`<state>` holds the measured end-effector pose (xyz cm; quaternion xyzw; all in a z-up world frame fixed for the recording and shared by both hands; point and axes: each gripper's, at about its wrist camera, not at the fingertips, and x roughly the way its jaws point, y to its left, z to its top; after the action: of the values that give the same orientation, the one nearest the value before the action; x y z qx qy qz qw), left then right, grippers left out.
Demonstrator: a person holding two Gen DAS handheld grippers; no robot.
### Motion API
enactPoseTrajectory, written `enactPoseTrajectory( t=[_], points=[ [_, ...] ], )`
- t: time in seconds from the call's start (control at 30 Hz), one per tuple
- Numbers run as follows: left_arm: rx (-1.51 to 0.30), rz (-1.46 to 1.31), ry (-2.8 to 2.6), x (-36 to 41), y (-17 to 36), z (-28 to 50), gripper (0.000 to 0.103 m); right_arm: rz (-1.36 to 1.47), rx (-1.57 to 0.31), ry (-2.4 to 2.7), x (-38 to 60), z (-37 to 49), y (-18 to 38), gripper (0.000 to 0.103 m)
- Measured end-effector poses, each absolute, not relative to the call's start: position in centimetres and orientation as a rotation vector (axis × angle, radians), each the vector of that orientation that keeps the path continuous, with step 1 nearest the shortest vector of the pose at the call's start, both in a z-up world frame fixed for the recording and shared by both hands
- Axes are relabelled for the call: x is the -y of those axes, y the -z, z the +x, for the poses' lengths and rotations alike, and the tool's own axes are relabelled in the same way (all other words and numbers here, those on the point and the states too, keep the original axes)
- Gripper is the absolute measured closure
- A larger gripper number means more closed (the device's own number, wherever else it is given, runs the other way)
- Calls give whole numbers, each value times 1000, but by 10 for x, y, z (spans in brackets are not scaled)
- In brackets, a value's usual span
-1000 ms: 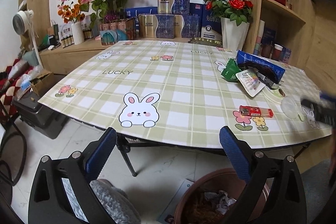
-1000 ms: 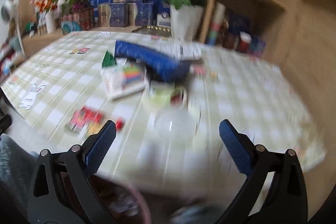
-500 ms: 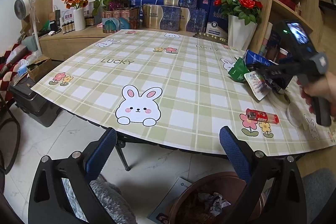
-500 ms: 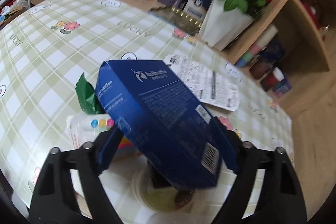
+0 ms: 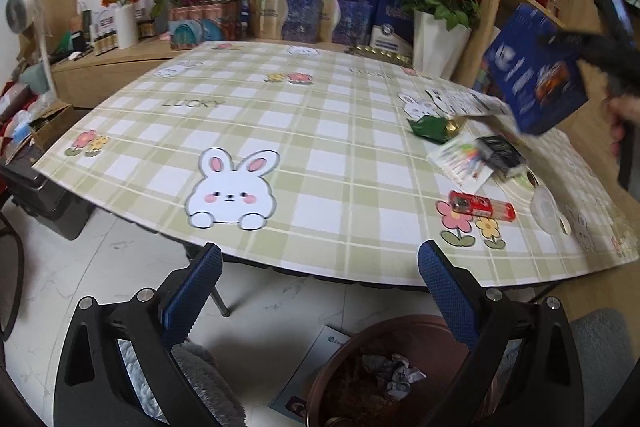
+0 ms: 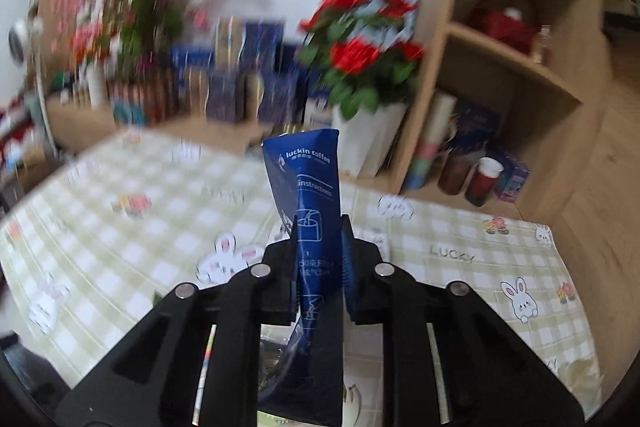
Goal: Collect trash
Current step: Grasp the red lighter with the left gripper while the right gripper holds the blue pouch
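Your right gripper clamps the blue coffee box, lifted above the table. Your left gripper gapes empty. Next, carry it to the brown bin below.

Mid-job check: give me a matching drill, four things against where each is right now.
Things:
1. blue coffee box
2. red lighter
3. brown bin
4. left tongs

Places:
A. on the floor below the table edge
B. clamped in the right tongs, off the table
C. open, over the floor
D. lying on the tablecloth by a flower print

Pairs: 1-B, 2-D, 3-A, 4-C
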<state>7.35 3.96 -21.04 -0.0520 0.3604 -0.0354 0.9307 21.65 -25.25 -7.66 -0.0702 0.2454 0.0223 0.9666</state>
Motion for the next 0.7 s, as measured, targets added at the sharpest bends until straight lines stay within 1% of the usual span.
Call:
enactPoseTrajectory(
  t=[0.17,0.3,0.37,0.47,0.53,0.7],
  points=[
    [-756,-81,189,-14,201,91,7,-12,-404,-39,280,158,59,83],
    [-767,-36,344,26,190,112,7,117,-417,-51,302,120,66,83],
    [-771,32,409,50,190,125,7,161,-432,-45,313,102,73,83],
    [-859,86,448,75,199,144,7,196,-450,-21,326,83,82,83],
    [-925,42,432,86,206,156,7,205,-456,-12,332,74,87,83],
    [-998,11,340,108,221,173,7,230,-454,5,344,62,93,83]
  ],
)
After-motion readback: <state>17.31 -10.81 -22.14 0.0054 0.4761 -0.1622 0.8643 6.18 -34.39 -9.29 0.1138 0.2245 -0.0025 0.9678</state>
